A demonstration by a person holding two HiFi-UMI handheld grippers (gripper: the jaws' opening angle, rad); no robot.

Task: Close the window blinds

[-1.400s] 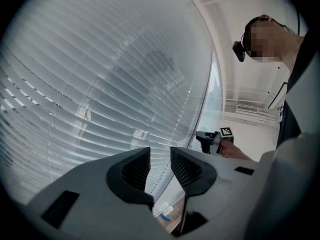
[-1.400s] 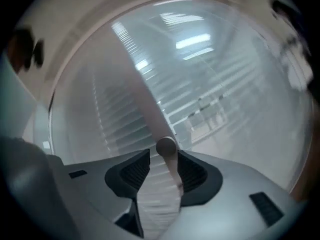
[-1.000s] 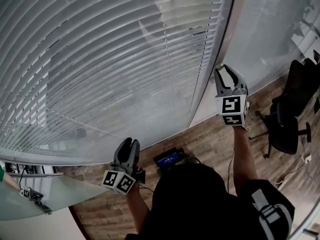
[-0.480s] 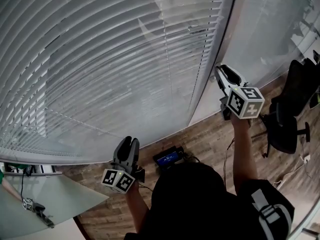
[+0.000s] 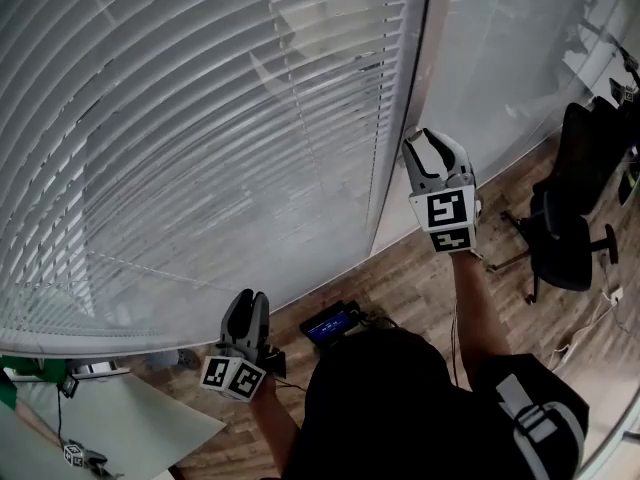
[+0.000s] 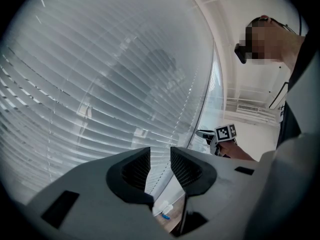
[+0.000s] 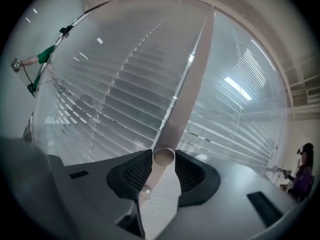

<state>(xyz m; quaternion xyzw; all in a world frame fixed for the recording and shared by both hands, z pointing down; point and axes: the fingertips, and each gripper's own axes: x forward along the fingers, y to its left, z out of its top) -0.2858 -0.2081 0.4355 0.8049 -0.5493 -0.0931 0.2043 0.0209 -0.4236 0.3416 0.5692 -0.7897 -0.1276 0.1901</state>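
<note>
Pale slatted window blinds (image 5: 200,148) fill the wall in front of me. Their thin tilt wand (image 7: 181,96) hangs at the blind's right edge, beside the window post (image 5: 400,98). My right gripper (image 5: 433,140) is raised to it, and in the right gripper view (image 7: 163,166) the wand's round lower end sits between the two pads, touching both. My left gripper (image 5: 248,298) hangs lower and to the left, pointing at the slats. Its jaws (image 6: 160,166) stand a little apart with nothing between them. The left gripper view also shows the right gripper (image 6: 207,134) at the wand.
A second blind (image 5: 500,58) covers the pane to the right. A black office chair (image 5: 570,238) stands on the wooden floor at right. A dark device with a lit screen (image 5: 335,320) lies by the wall below, and a glass table (image 5: 110,428) fills the lower left.
The right gripper rolled sideways about the wand half a second ago and has rolled back, its marker cube facing up again. The left gripper has kept its place.
</note>
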